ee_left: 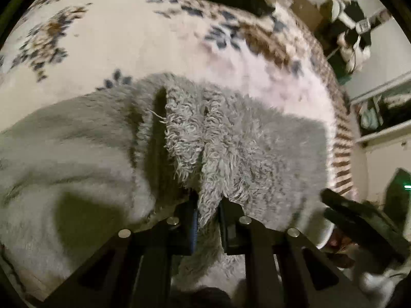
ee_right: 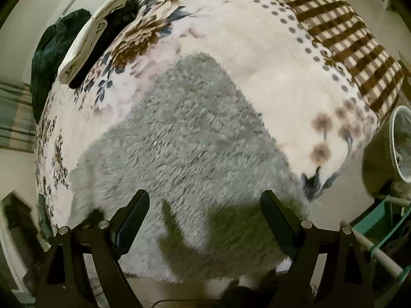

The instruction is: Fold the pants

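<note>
Fluffy grey pants [ee_left: 231, 138] lie on a floral bedspread [ee_left: 128, 41]. In the left wrist view my left gripper [ee_left: 208, 215] is shut on a raised fold of the grey fleece near the bottom middle, and the cloth stands up in a ridge ahead of the fingers. The right wrist view looks down on the same pants [ee_right: 185, 138] spread wide. My right gripper [ee_right: 205, 205] hangs above them, open, its two black fingers far apart with nothing between them. Its shadow falls on the fleece near the bed's near edge.
A white folded cloth [ee_right: 87, 38] and dark garments [ee_right: 51, 48] lie at the bed's far left corner. A brown checked border [ee_right: 346, 33] runs along the right side. A fan [ee_right: 400, 141] and a green rack [ee_right: 377, 218] stand to the right of the bed. The other gripper's black body [ee_left: 359, 220] shows at lower right.
</note>
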Demonstrator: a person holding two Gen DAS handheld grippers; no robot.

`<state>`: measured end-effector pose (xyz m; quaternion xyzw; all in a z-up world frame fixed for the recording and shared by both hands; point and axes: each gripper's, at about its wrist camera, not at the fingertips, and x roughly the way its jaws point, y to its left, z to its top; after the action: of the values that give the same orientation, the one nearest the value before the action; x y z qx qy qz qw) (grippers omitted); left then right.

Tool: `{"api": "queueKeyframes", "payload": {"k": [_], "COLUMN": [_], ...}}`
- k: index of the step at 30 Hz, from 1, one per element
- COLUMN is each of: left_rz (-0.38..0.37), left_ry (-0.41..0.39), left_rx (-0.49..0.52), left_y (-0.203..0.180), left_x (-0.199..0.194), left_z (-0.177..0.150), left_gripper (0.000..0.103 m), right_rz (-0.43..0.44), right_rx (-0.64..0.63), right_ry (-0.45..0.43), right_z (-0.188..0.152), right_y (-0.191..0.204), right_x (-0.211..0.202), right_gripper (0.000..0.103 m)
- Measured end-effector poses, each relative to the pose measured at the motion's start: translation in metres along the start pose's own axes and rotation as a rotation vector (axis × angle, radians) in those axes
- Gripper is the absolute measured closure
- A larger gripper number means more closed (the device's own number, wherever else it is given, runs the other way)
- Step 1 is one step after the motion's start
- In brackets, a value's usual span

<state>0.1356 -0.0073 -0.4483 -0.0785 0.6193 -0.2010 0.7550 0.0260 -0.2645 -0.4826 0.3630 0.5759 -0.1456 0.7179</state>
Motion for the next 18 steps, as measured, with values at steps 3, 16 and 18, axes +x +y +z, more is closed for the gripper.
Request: {"api": "queueKeyframes", "payload": {"k": [3,16,18], "left_rz": [-0.007,-0.01,0.014], "left_ry": [-0.027,0.039,0.003], "left_rx": [-0.047,-0.25,-0.259], "left_y": [0.017,0.099,0.103], "left_x": [-0.026,-0.033,-0.046], "left_z": [-0.005,-0.021,-0.022], "left_gripper": [0.092,0.065,0.051], "right_rz": [0.007,-0.017,-0.003], "right_rx": [-0.019,-0.111,-0.12], "right_ry": [0.009,0.087,0.108], "right_z": [0.004,0.002,0.0], "right_y": [0.007,0.044,0.054], "right_x": [-0.001,0.013,0.01], "right_gripper": [0.013,0.013,0.013]}}
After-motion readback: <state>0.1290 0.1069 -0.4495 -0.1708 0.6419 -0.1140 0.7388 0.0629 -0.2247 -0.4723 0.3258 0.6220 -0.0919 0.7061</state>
